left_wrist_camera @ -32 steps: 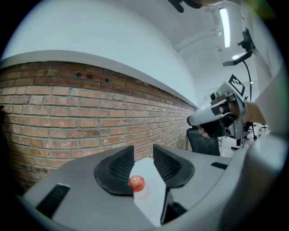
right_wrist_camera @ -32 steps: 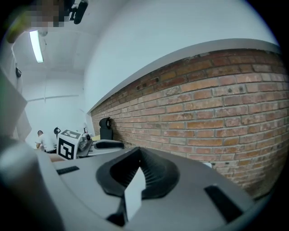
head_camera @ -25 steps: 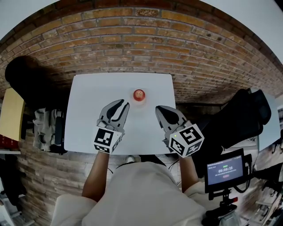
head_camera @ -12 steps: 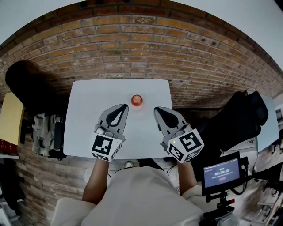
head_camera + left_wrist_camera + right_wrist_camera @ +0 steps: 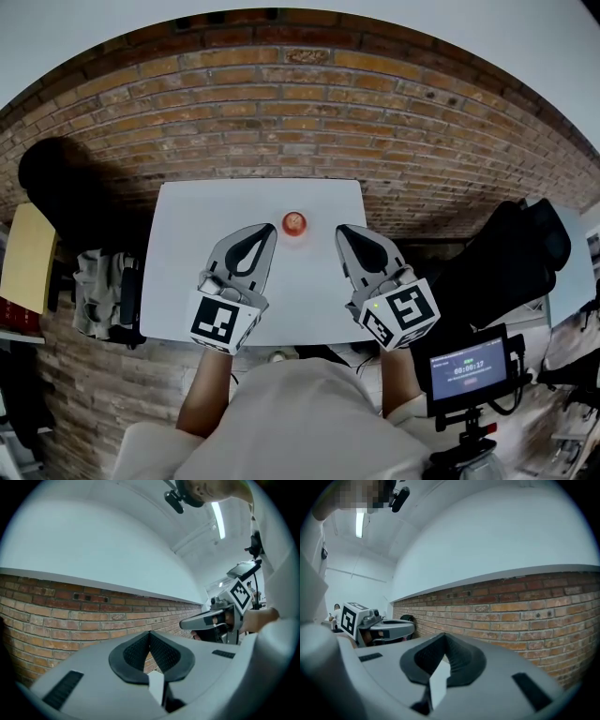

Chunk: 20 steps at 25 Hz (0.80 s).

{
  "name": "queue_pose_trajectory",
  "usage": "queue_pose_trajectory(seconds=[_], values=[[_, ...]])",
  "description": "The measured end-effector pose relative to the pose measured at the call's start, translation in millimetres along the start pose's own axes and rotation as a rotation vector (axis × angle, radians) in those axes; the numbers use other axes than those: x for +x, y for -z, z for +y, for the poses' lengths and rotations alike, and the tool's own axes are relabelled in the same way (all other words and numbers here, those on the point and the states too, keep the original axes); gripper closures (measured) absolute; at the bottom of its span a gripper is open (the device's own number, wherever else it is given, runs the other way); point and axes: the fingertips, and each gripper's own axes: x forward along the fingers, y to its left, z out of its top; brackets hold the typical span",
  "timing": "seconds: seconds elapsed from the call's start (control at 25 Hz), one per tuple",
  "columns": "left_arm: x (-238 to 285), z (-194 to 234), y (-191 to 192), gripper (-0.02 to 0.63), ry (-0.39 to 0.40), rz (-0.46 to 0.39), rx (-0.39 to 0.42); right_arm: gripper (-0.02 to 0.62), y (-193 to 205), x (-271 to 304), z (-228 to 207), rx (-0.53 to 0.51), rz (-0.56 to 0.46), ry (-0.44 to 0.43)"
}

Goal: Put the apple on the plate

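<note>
White desk (image 5: 187, 262), apple (image 5: 294, 223) centred; plate not discernible.
I judge it firm, smooth, roll-prone; grip its girth. Fingers of left gripper (image 5: 266, 231) and right gripper (image 5: 344, 231) closed, empty.

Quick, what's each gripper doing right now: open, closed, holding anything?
Left gripper: closed, holding nothing.
Right gripper: closed, holding nothing.

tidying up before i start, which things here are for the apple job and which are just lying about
For the job: apple, left gripper, right gripper, both shut, empty.
Lying about: monitor, yellow board, beige bag.
</note>
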Motion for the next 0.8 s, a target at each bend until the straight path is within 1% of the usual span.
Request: queue_pose_trajectory(seconds=[0.12,0.28,0.48,0.8], values=[[-0.2,-2.0,-0.7,0.6,0.004,-0.001,0.008,0.594,-2.2,-0.8,-0.3,-0.004,-0.005,0.011],[2.2,-6.1,-1.9,0.6,0.025,-0.005,0.0,0.594,-1.4,-0.7,-0.5,0.001,-0.002,0.012],[6.2,-8.0,1.1,0.6,0.032,-0.001,-0.006,0.594,1.2,0.0,-3.4,0.002,0.001,0.013],[9.1,-15.8,-4.4,0.6,0.049,-0.022,-0.013,0.594,1.4,-6.7,-7.7,0.023,0.003,0.014]])
